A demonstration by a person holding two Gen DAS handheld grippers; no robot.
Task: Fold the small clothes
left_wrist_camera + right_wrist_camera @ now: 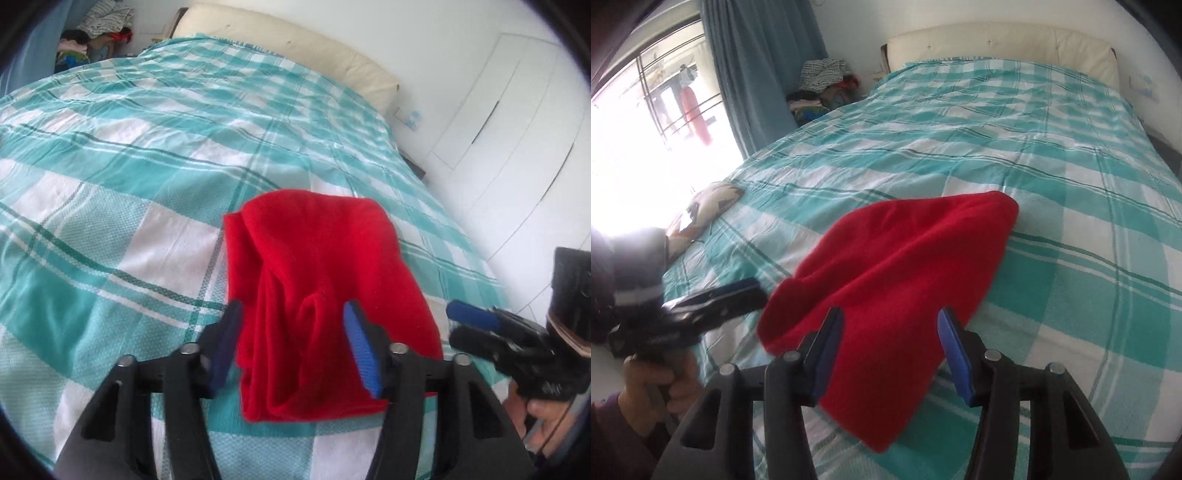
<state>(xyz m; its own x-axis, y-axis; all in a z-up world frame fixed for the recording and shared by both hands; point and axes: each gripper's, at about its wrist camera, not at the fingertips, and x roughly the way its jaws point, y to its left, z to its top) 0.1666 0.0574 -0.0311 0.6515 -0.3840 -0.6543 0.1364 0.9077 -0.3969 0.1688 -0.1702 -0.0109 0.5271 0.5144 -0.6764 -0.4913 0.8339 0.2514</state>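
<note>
A red garment (317, 266) lies folded on the teal and white checked bedspread (129, 192), near the bed's close edge. My left gripper (291, 310) hovers over its near part, open, the blue pads apart and gripping nothing. My right gripper (891, 315) hangs over the same red garment (905, 258), also open with nothing pinched. Each view shows the other gripper from the side: the right gripper (458, 321) at the cloth's right, the left gripper (738, 291) at its left, each held by a hand.
A cream headboard (997, 40) closes the far end of the bed. A pile of clothes (823, 85) sits beside a blue curtain (757, 74) and a bright window. A patterned cushion (709, 206) lies at the bed's left edge. White wardrobe doors (517, 129) stand to the right.
</note>
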